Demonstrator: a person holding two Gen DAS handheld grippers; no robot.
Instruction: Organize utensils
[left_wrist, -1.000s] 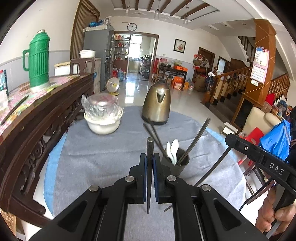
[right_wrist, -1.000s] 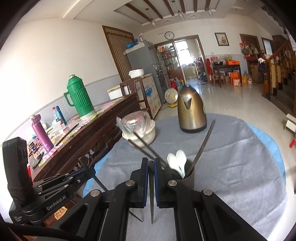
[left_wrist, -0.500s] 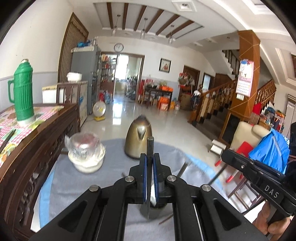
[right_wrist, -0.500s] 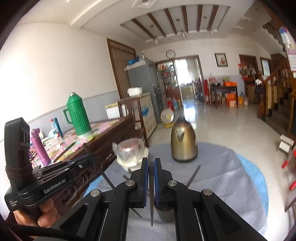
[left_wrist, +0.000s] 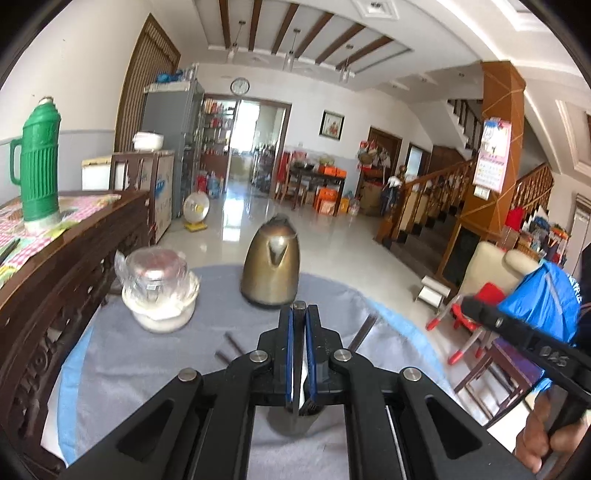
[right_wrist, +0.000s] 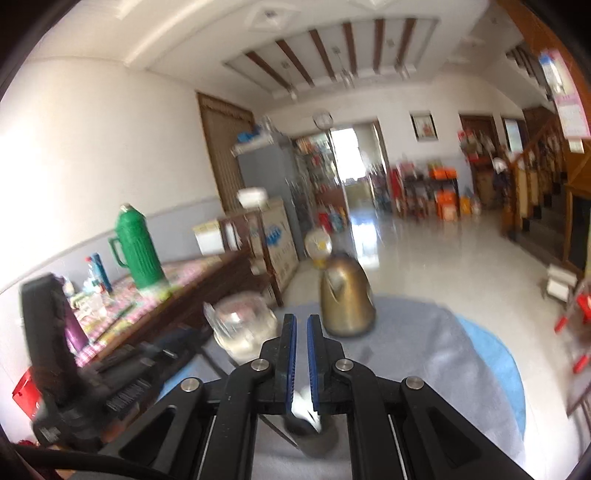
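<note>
My left gripper (left_wrist: 299, 314) is shut on a dark chopstick (left_wrist: 299, 305) that stands upright between the pads. It hangs right above the grey utensil cup (left_wrist: 293, 424), which is mostly hidden behind the fingers. Other chopstick ends (left_wrist: 362, 330) stick out of the cup. My right gripper (right_wrist: 301, 325) stands slightly open with nothing between its pads, above the same cup (right_wrist: 314, 437) with white spoons (right_wrist: 301, 398) in it. The right wrist view is blurred.
A brass kettle (left_wrist: 271, 267) and a plastic-wrapped white bowl (left_wrist: 159, 291) stand at the back of the round grey-clothed table (left_wrist: 147, 369). A wooden sideboard (left_wrist: 66, 266) with a green thermos (left_wrist: 37, 162) runs along the left. The right gripper's body (left_wrist: 524, 339) reaches in from the right.
Both grippers have tilted up and come in over the cup. The right gripper has opened and the chopstick it held is gone from its pads. The left still holds its chopstick.
</note>
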